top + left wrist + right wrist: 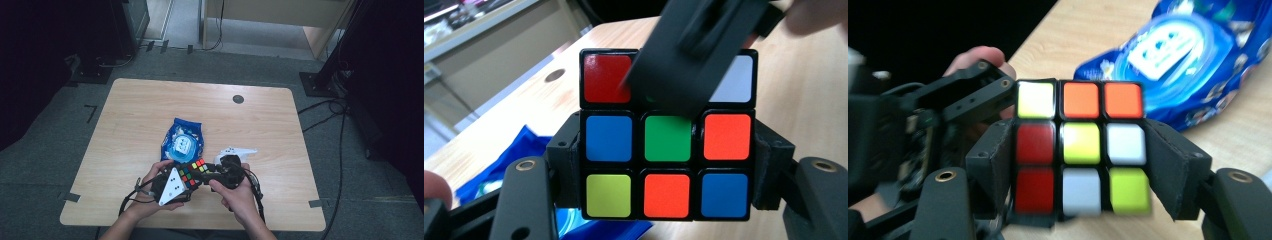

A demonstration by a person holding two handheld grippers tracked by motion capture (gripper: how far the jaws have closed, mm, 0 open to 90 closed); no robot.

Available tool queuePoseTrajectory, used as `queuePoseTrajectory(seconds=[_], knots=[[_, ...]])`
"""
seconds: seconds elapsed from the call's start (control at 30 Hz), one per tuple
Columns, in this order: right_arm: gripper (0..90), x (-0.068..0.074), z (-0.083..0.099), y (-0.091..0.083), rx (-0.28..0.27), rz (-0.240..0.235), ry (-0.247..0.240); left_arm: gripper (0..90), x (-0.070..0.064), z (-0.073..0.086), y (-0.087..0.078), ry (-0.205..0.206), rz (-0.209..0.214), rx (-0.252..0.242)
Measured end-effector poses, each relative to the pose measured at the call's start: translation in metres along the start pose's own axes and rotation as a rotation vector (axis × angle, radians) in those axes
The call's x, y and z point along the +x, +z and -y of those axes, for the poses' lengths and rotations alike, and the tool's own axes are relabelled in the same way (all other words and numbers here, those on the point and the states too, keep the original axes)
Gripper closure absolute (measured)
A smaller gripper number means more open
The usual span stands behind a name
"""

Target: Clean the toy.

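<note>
Low centre of the high view, above the surface point(150, 107): puzzle cube point(192, 172), held between both claws. Left claw point(667, 167) clenched on the cube's lower two layers; right claw point(1082, 167) likewise clenched on it from the opposite side. Blue wipes pack point(182, 140) lies just beyond, mid-frame.

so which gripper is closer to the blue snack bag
Left. The left gripper sits just below the blue snack bag, almost under its near end, clamped on the cube. The right gripper grips the same cube from the right, slightly farther off to the bag's near right.
</note>
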State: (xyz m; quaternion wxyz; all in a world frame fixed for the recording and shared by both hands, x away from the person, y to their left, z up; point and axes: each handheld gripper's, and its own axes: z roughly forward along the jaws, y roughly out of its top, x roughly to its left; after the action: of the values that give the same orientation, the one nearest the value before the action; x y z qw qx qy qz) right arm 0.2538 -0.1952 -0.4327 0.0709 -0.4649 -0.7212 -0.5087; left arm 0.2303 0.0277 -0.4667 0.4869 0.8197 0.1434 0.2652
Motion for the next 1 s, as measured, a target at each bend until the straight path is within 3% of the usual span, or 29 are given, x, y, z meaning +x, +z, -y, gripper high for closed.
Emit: queuePoseTrajectory(seconds=[0.1,0.17,0.23,0.3,0.37,0.47,0.57,0.77,0.87,1.0], knots=[[32.8,-0.003,-0.008,-0.018,-0.059,0.008,-0.038,33.7,0.012,0.005,-0.002,-0.061,-0.024,0.008],[32.2,-0.008,-0.011,-0.029,-0.112,0.05,-0.053,33.7,0.019,0.007,-0.004,-0.097,-0.035,0.009],[31.7,-0.015,-0.012,-0.034,-0.147,0.131,-0.082,33.7,0.022,0.007,-0.005,-0.113,-0.033,0.003],[30.8,-0.027,-0.01,-0.032,-0.157,0.26,-0.139,33.7,0.022,0.007,-0.005,-0.111,-0.031,0.003],[31.1,-0.042,-0.005,-0.025,-0.133,0.374,-0.193,33.7,0.02,0.007,-0.004,-0.105,-0.025,0.008],[31.0,-0.064,0.003,-0.012,-0.065,0.453,-0.202,33.7,0.018,0.007,-0.003,-0.102,-0.018,0.009],[31.2,-0.085,0.013,-0.001,0.005,0.497,-0.197,33.7,0.018,0.007,-0.002,-0.104,-0.015,0.013],[36.6,-0.098,0.022,0.014,0.068,0.554,-0.218,33.7,0.018,0.007,-0.003,-0.114,-0.008,0.009],[42.2,-0.101,0.025,0.015,0.064,0.566,-0.253,33.7,0.018,0.006,-0.004,-0.117,-0.006,0.008],[55.4,-0.103,0.025,0.012,0.04,0.585,-0.236,33.7,0.02,0.007,-0.004,-0.132,0.001,0.004]])
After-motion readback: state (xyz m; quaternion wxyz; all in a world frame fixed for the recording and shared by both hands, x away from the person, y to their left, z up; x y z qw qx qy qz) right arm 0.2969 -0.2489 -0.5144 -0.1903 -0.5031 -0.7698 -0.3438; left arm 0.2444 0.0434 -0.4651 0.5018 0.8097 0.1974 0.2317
